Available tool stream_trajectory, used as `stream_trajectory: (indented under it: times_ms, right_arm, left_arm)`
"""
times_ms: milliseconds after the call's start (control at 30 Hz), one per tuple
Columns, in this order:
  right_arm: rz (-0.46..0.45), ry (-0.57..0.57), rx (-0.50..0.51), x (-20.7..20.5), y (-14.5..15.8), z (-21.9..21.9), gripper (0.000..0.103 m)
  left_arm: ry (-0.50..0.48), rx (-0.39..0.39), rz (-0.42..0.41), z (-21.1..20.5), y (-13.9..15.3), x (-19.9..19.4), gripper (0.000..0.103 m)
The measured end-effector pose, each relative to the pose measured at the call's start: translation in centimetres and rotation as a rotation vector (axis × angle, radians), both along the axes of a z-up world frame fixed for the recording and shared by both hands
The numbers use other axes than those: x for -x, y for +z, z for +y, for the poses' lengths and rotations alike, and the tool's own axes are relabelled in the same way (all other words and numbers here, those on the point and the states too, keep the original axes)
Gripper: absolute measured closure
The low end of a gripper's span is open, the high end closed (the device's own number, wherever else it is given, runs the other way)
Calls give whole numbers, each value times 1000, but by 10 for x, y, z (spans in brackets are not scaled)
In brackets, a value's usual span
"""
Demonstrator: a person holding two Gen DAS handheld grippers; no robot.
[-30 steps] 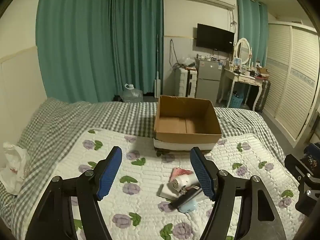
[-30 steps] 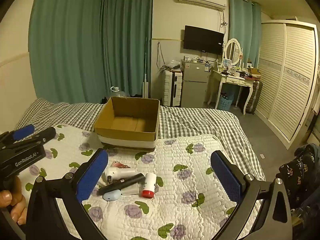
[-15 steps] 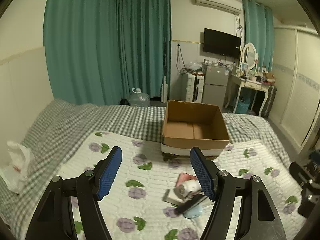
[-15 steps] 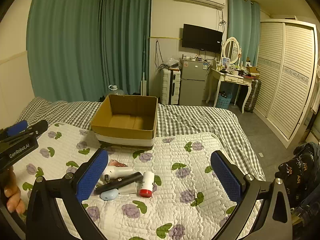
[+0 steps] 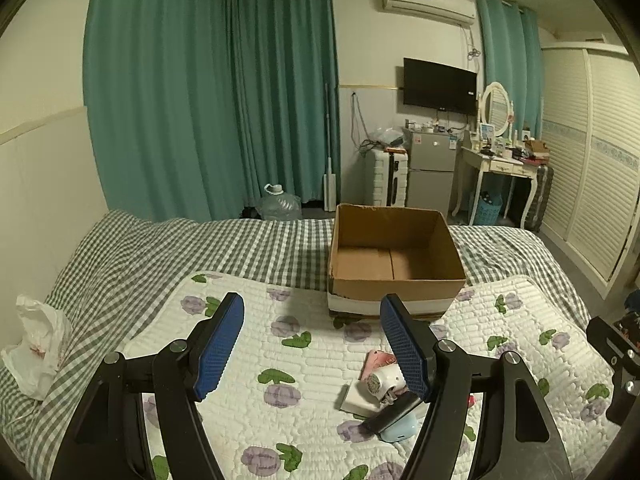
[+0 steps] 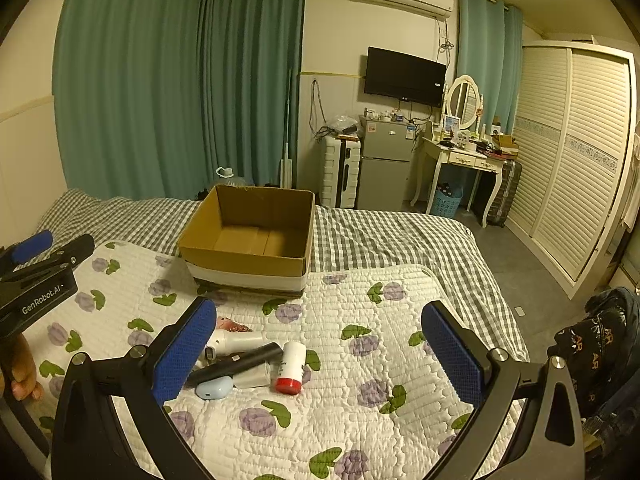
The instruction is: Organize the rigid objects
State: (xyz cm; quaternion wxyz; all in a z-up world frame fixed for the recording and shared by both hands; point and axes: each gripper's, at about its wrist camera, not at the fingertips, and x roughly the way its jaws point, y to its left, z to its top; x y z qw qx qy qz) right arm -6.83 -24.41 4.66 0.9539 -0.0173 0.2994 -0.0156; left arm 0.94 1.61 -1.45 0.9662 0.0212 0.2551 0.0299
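Right now both grippers hang over the quilt (image 6: 360, 364) w/ nothing in them. Left gripper (image 5: 312, 348) has its blue pads spread wide; right gripper (image 6: 320, 354) is spread even wider. Cardboard box (image 6: 252, 236) sits upright on the bed, flaps open, straddling the seam between the checked sheet (image 6: 384, 240) and the floral quilt, its inside bare brown. Items lie in a small heap on the quilt, nearer the cameras than the box and apart from it: white dryer-like gadget (image 6: 236, 338), black stick (image 6: 244, 364) lying across the heap, pale blue case (image 6: 214, 388) touching the stick's near end, white tube w/ red cap (image 6: 290, 368) just right of the stick, pink thing (image 6: 232, 324) at the far side, flat white piece (image 6: 252, 380) underneath. In left wrist view the heap sits beside and partly behind the right pad (image 5: 404, 348). White plastic bag (image 5: 36, 348) lies at far left on the sheet. Curtains (image 5: 208, 92), fridge (image 6: 384, 168), TV (image 6: 404, 76) and wardrobe (image 6: 576, 152) are well behind.
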Motion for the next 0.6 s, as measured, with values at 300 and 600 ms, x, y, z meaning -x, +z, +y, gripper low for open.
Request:
stream_trajectory:
  times_ms: [300, 600]
  right_arm:
    - [9, -3, -3, -1, -2, 0, 0]
    - [12, 1, -2, -1, -2, 2, 0]
  left_arm:
    - [5, -35, -49, -2, -4, 2, 30]
    - [1, -6, 4, 5, -15, -3, 30]
